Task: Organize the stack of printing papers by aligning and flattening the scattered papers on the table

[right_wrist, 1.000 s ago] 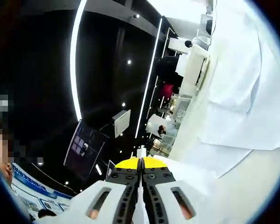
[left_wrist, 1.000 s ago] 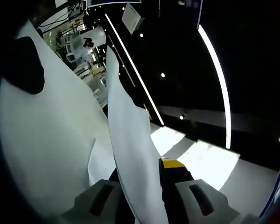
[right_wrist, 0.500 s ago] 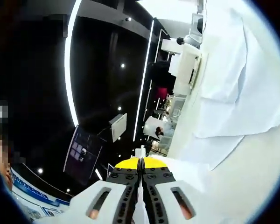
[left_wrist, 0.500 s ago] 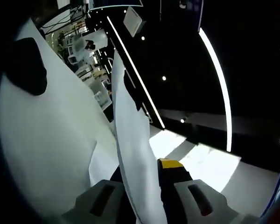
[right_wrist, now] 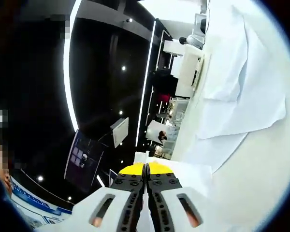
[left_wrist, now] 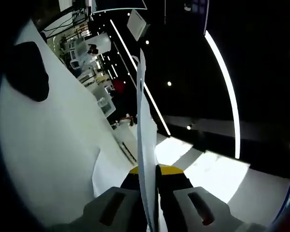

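Left claw [left_wrist: 147,176] is pinched on a paper sheet [left_wrist: 144,140] standing edge-on above the tabletop [left_wrist: 53,145]. Right claw [right_wrist: 146,170] is clamped on another sheet edge [right_wrist: 188,171]; scattered papers [right_wrist: 241,96] lie beyond. Risk: 2 opposed pulls crease or tear the thin sheet.

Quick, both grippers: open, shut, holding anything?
Left gripper: shut on a paper sheet, seen edge-on.
Right gripper: shut on a paper.
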The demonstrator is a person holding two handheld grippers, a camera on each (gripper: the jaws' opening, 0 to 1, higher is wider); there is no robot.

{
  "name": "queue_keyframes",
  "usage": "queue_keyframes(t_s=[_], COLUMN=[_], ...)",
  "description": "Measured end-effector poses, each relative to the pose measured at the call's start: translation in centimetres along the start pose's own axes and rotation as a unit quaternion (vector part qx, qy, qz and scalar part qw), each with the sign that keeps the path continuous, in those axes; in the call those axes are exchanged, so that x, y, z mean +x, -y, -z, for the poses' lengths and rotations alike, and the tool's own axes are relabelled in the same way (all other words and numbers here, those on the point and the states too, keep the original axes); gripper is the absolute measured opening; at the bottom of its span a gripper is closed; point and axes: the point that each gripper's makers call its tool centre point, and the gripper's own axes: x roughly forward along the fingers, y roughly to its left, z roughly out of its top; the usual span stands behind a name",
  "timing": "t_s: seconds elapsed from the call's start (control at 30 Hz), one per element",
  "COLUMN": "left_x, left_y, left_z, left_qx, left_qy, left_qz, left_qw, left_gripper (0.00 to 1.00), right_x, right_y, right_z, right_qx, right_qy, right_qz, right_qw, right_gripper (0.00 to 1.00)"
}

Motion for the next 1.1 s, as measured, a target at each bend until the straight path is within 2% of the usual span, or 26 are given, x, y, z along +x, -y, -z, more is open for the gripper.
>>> queue_keyframes(t_s=[0.47, 0.6, 0.93, 1.1], left_x=[-0.2, -0.3, -0.5, -0.6], left_y=[0.1, 0.1, -0.3, -0.4], left_z=[0.0, -0.4, -0.9, -1.0], left_qx=[-0.007, -0.025, -0.028, -0.028], left_qy=[0.001, 0.009, 0.022, 0.024], left_qz=[0.002, 0.004, 0.000, -0.001], left_qw=[1.0000, 0.9996, 0.9994, 0.9993], left_gripper=[0.06, 0.05, 0.05, 0.05], right_x=[0.1, 0.2, 0.5, 0.4], right_y=[0.0, -0.1, -1.5, -1.9], right_z=[0.2, 0.1, -0.4, -0.9], right_qx=[-0.001, 0.000, -0.036, -0.076], right_qy=[-0.004, -0.003, 0.000, 0.004], right_qz=[0.000, -0.004, -0.025, -0.022], right_qw=[1.0000, 1.0000, 0.9990, 0.9969], right_gripper=[0.00, 0.00, 0.14, 0.23])
